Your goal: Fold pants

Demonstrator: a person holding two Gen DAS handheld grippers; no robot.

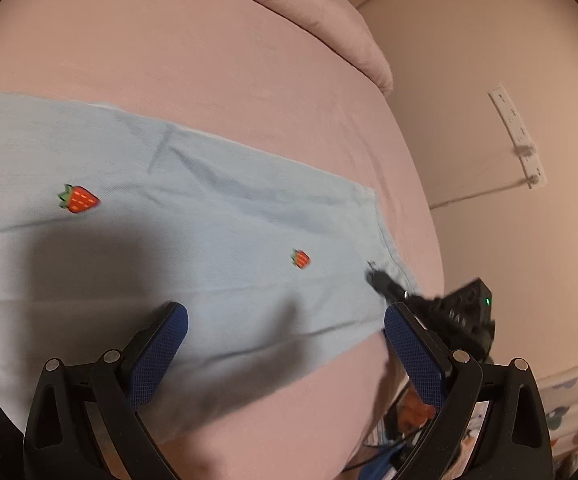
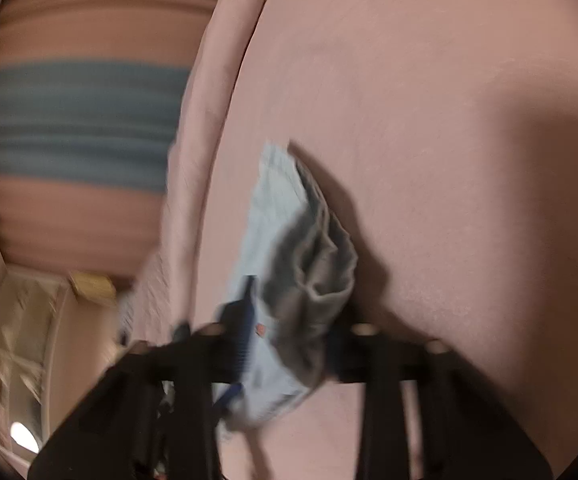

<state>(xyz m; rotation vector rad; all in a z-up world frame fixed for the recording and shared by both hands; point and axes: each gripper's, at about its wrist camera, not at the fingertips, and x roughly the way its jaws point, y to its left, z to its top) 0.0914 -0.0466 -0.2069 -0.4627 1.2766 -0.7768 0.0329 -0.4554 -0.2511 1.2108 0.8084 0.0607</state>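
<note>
Light blue pants (image 1: 193,240) with small red strawberry patches lie flat across the pink bed (image 1: 217,80). My left gripper (image 1: 285,324) is open just above the pants' near edge, holding nothing. My right gripper (image 1: 385,280) shows in the left wrist view at the pants' right hem. In the blurred right wrist view, my right gripper (image 2: 289,332) is shut on a bunched fold of the pants (image 2: 285,240), lifted off the bed (image 2: 429,120).
A folded pink blanket (image 1: 329,12) lies at the bed's far end. A wall (image 1: 509,240) with a white power strip (image 1: 517,136) and cable is on the right. Patterned bedding (image 1: 577,404) shows at the lower right.
</note>
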